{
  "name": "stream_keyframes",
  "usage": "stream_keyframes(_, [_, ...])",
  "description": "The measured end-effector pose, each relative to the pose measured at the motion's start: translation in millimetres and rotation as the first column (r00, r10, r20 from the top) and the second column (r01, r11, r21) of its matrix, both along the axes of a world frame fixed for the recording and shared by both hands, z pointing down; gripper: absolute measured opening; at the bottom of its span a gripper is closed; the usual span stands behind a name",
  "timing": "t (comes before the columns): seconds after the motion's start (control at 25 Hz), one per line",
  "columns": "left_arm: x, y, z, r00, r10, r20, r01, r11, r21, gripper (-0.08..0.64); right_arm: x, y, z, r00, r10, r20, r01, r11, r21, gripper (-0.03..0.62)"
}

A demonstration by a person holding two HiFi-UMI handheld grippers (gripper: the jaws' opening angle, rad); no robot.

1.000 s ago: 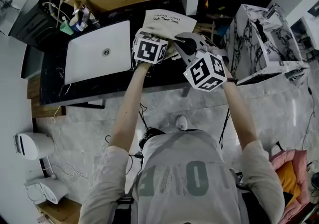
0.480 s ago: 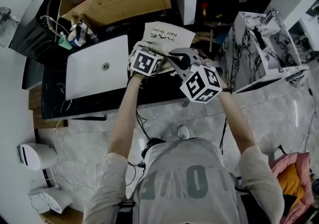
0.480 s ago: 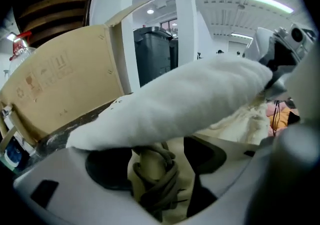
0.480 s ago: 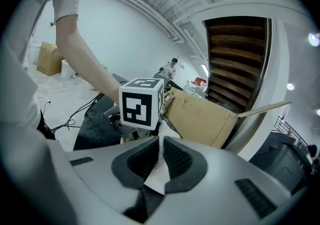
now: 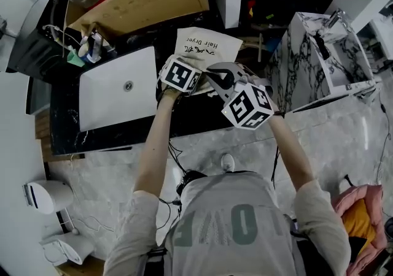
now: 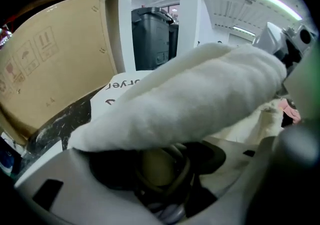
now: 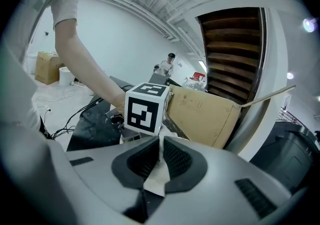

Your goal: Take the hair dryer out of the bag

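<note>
Cream cloth bag (image 5: 207,43) lay on the black marble counter (image 5: 92,137), hair dryer unseen, likely inside. Your right gripper (image 7: 160,161) pinched its hem; your left gripper (image 6: 165,164) gaped beneath the bulge. That thin pinch could slip free.

Person, one: light grey short-sleeved T-shirt (image 5: 236,219) with large darker block lettering across it; sleeves (image 5: 136,204) end above the elbow, arms bare from there to the tongs. Thin black cables (image 5: 178,173) at the collar, well behind both tongs. Left tongs (image 6: 165,154): pale grey moulded shell, dark recesses inside the jaws, white cube (image 5: 180,76) with black square markers just behind. Right tongs (image 7: 160,150): same grey shell, black ribbed pads (image 7: 177,159) set in dark rounded recesses, a small dark rectangular slot on each jaw's outer face, matching marker cube (image 5: 247,106) behind.
</note>
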State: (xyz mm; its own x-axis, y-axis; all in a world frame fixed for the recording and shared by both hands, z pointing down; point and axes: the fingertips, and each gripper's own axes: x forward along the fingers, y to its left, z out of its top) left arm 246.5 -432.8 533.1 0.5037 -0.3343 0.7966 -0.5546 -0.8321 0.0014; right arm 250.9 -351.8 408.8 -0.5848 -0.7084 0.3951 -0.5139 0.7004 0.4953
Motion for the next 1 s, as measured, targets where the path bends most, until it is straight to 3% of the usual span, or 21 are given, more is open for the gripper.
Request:
stream_keyframes(0.6, [-1.1,-0.9,0.7,1.000,-0.018,-0.001,0.018,1.000,-0.009,0.285,-0.8,-0.8,7.5,1.000,0.021,-0.002,-0.021,1.000,-0.011,0.048])
stream_keyframes(1.0, [2.6,18.4,-15.9,0.995,-0.100,-0.017,0.101,0.995,0.005,0.276,8.6,-4.1,-3.9,0.996,0.090,-0.014,-0.089,0.995,0.042,0.046])
